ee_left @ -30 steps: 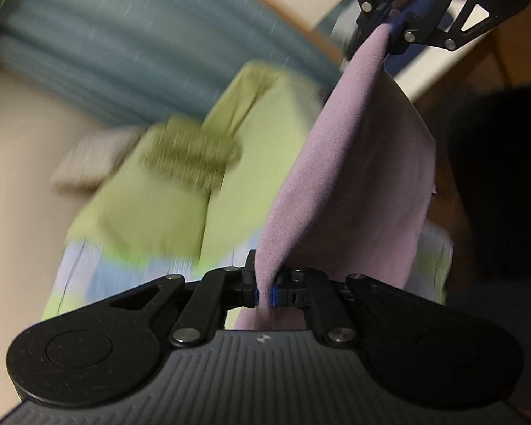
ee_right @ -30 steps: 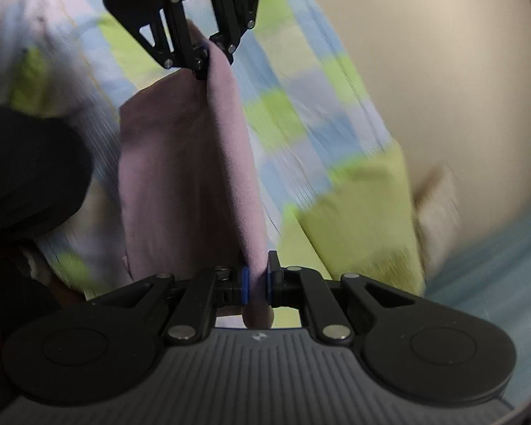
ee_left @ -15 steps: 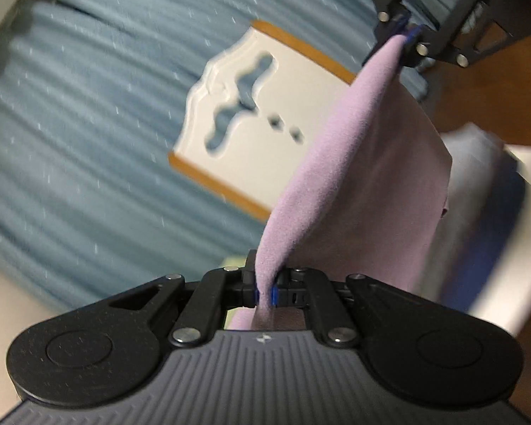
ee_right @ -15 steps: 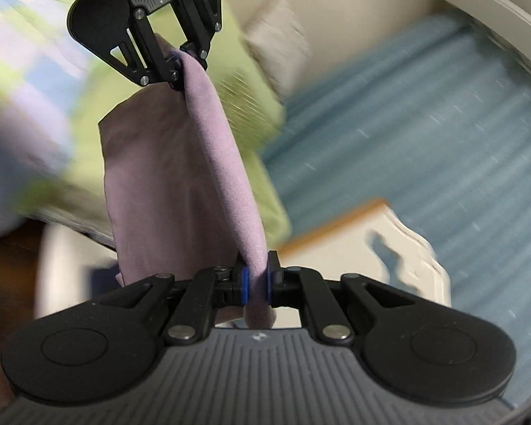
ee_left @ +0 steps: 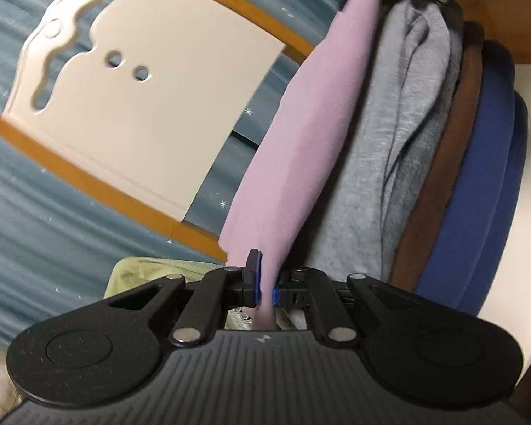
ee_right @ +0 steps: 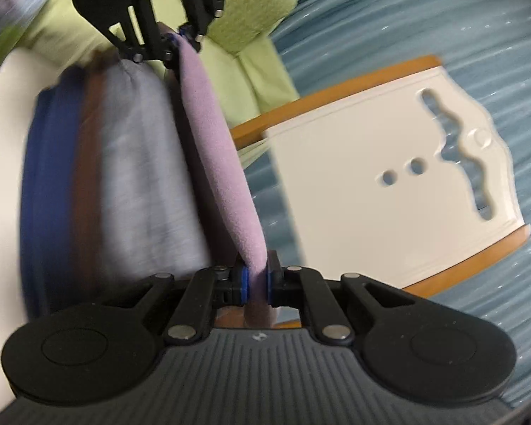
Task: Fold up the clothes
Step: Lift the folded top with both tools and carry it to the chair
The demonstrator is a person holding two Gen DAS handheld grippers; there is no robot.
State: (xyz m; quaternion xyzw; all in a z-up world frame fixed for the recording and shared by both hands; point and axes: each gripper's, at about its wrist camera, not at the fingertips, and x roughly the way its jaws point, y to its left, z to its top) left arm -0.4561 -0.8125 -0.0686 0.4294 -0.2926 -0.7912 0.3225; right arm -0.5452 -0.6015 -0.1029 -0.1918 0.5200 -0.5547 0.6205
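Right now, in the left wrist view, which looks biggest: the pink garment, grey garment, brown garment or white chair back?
1. white chair back
2. grey garment and pink garment, too alike to rank
3. brown garment, only an edge showing

No words, numbers or labels can be read anywhere. The only mark is a small pale logo, too small to make out, stamped at the top middle of the ribbed body of the left gripper [ee_left: 264, 292] and likewise on the right gripper [ee_right: 257, 285].
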